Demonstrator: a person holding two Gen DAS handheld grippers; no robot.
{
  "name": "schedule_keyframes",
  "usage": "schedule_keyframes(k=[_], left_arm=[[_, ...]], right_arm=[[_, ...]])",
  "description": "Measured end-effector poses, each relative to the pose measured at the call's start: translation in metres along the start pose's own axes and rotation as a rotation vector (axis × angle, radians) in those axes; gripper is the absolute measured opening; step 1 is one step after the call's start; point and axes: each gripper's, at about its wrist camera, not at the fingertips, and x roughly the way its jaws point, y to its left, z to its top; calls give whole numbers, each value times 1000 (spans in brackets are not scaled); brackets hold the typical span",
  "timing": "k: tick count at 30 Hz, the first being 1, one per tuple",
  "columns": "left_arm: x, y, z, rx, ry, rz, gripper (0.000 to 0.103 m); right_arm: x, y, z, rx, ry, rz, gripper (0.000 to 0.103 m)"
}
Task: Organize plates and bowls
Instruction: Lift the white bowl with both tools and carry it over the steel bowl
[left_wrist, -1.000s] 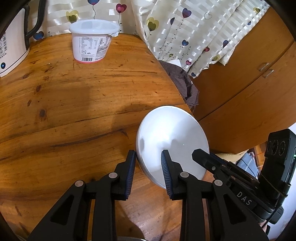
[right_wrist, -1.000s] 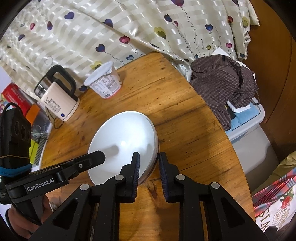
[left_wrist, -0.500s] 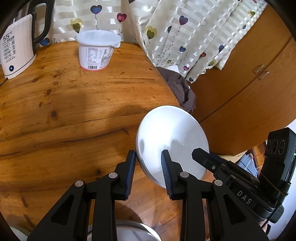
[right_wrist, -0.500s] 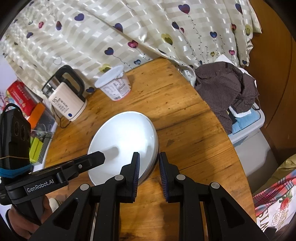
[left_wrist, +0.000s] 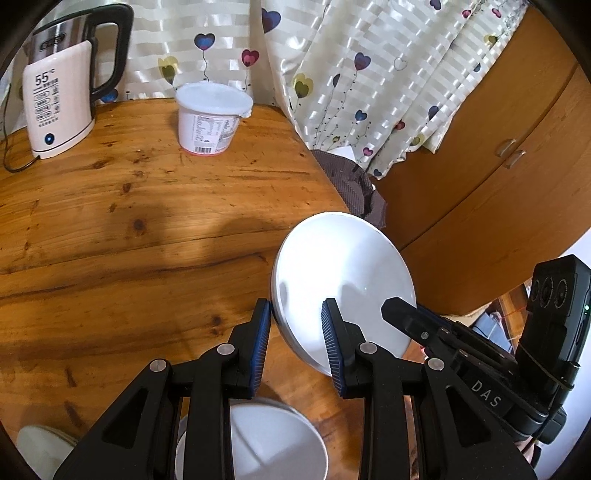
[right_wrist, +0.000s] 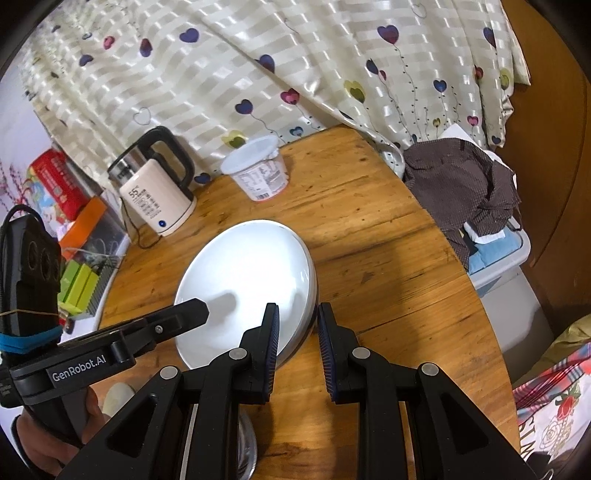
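Note:
A white plate (left_wrist: 343, 280) is held tilted above the wooden table (left_wrist: 129, 229) by both grippers. My left gripper (left_wrist: 295, 325) is shut on its near-left rim. My right gripper (right_wrist: 297, 325) is shut on its opposite rim; the plate also shows in the right wrist view (right_wrist: 247, 280). Below the left gripper, a white bowl (left_wrist: 273, 446) sits on a stack at the table's near edge. The edge of another white dish (left_wrist: 40, 446) shows at the lower left.
A white electric kettle (left_wrist: 61, 92) and a lidded white tub (left_wrist: 210, 116) stand at the table's back by the curtain. A brown shirt (right_wrist: 461, 184) lies on a bin beside the table. Boxes (right_wrist: 62, 192) sit to the left.
Both grippers have lifted the plate higher and pulled it back toward me. The bowl stack has come into view beneath the left gripper.

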Motion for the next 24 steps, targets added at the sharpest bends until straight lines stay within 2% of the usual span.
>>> schedule_keyframes(k=[24], left_arm=[[-61,11,-32,-17,-84,10,30]], right_arm=[[-33,51,-20,-70,-32,35,21]])
